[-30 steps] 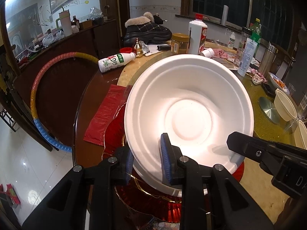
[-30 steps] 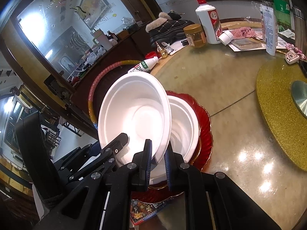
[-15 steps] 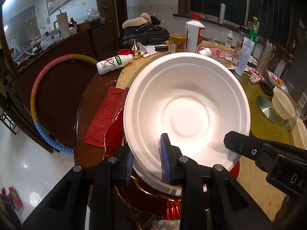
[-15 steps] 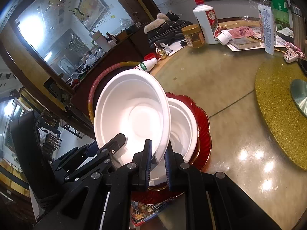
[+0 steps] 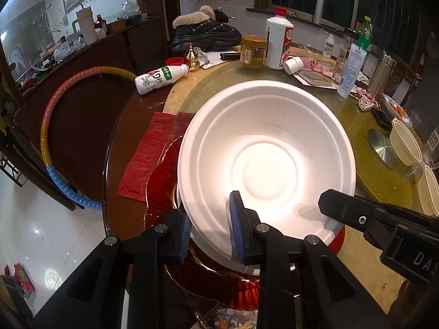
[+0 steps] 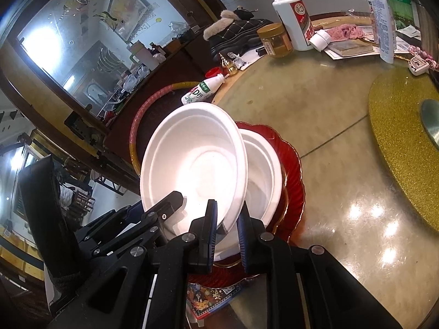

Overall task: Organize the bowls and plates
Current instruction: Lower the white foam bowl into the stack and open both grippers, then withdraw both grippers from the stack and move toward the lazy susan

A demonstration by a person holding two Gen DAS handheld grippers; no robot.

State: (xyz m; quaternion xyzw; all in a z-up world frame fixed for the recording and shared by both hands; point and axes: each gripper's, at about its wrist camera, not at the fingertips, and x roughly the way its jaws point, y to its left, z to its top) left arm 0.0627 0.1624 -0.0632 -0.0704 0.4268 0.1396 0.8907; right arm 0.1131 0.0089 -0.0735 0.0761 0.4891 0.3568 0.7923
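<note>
A white foam bowl point(image 5: 266, 148) hangs tilted, its rim pinched between the blue pads of my left gripper point(image 5: 211, 233). It leans over a second white bowl point(image 6: 263, 181) that sits in a red scalloped plate point(image 6: 293, 164) at the table's near edge. My right gripper point(image 6: 227, 235) straddles the tilted bowl's point(image 6: 192, 159) near rim. Its jaws are opening, with a small gap showing beside the rim. In the left wrist view one right finger point(image 5: 370, 219) crosses the lower right. The red plate point(image 5: 162, 181) shows beneath the bowl.
A red packet point(image 5: 148, 159) and a lying milk bottle point(image 5: 159, 78) are left of the plate, with a coloured hoop point(image 5: 49, 126) beyond. A jar point(image 5: 253, 50), white bottle point(image 5: 278, 41) and furry shoe point(image 5: 205, 31) stand behind. Right: gold turntable point(image 6: 397, 126), cream bowls point(image 5: 406, 142).
The right gripper's pads have parted slightly around the bowl's rim. The tilted bowl and both hands have stayed about where they were.
</note>
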